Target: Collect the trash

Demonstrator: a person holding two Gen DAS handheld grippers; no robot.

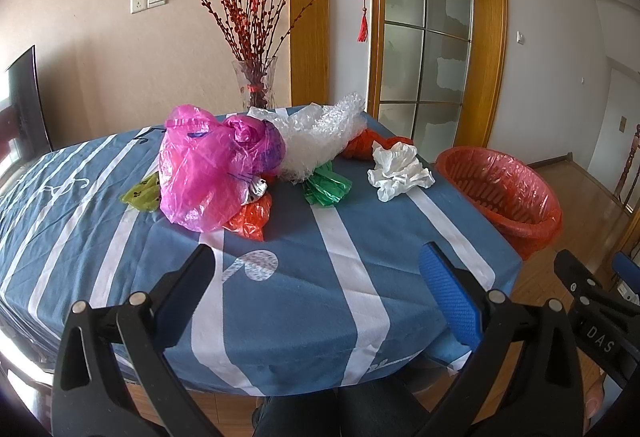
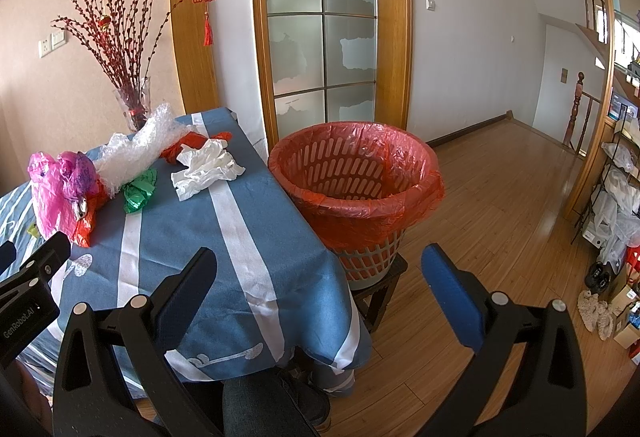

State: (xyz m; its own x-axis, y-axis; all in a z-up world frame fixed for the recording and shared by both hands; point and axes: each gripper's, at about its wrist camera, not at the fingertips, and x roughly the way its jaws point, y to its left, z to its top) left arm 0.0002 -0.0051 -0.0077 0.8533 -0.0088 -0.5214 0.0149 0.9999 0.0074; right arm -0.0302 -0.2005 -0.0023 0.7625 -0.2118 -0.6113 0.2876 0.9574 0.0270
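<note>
We record the left gripper with its jaws spread wide and nothing between them, held low over the near edge of the table, which is covered in a blue cloth with white stripes. The right gripper is likewise spread wide and empty, held off the table's corner, partly over the wooden floor.

Ahead of the left gripper, well apart from its fingertips, we find the trash in a loose cluster on the cloth. A pink plastic bag lies ahead and to the left. An orange-red bag touches its near side, and a yellow-green scrap shows at its left edge. Clear bubble wrap sits behind and to the right of the pink bag. A green bag lies just in front of the wrap. A crumpled white bag lies ahead and to the right, with a red bag just beyond it.

Directly ahead of the right gripper, just beside the table's edge, stands a slotted basket lined with a red bag, resting on a dark stool. We can see no trash in it from this view.

A glass vase of red branches stands behind the cluster, at the far side of the table.
</note>
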